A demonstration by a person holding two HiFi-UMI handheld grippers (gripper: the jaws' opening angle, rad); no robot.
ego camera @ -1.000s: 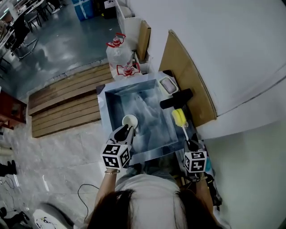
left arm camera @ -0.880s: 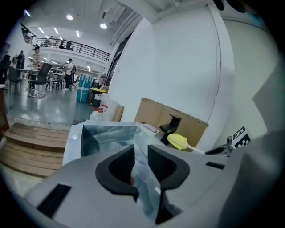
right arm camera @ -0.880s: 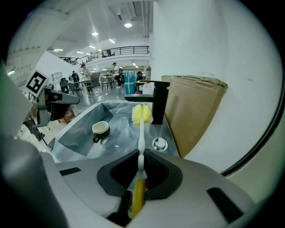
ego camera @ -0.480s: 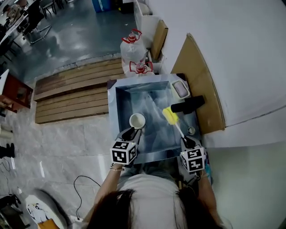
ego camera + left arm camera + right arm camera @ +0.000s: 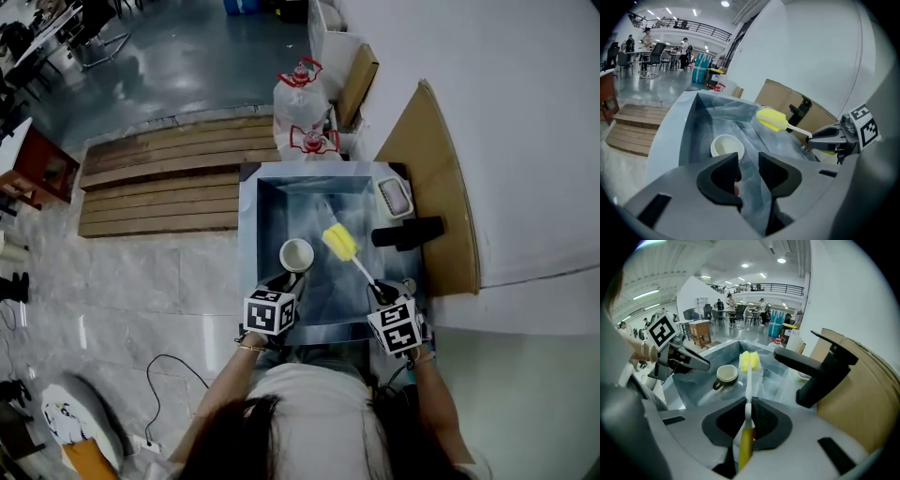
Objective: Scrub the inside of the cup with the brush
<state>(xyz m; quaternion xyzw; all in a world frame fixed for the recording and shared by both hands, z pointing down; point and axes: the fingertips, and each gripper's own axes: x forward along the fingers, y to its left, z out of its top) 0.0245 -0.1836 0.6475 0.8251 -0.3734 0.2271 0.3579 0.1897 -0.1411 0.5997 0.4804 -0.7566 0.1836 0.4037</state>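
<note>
The left tool (image 5: 749,163) was opening its empty jaws with the cup (image 5: 726,146) just ahead, so the right tool (image 5: 749,414), pinching the brush (image 5: 749,364), likely needed a gentle, centred dip to avoid tipping it.

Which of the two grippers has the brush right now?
The right gripper: its jaws are shut on the brush by its handle, yellow head out over the sink. The left gripper is opening its jaws, nothing between them, the cup just beyond.
</note>
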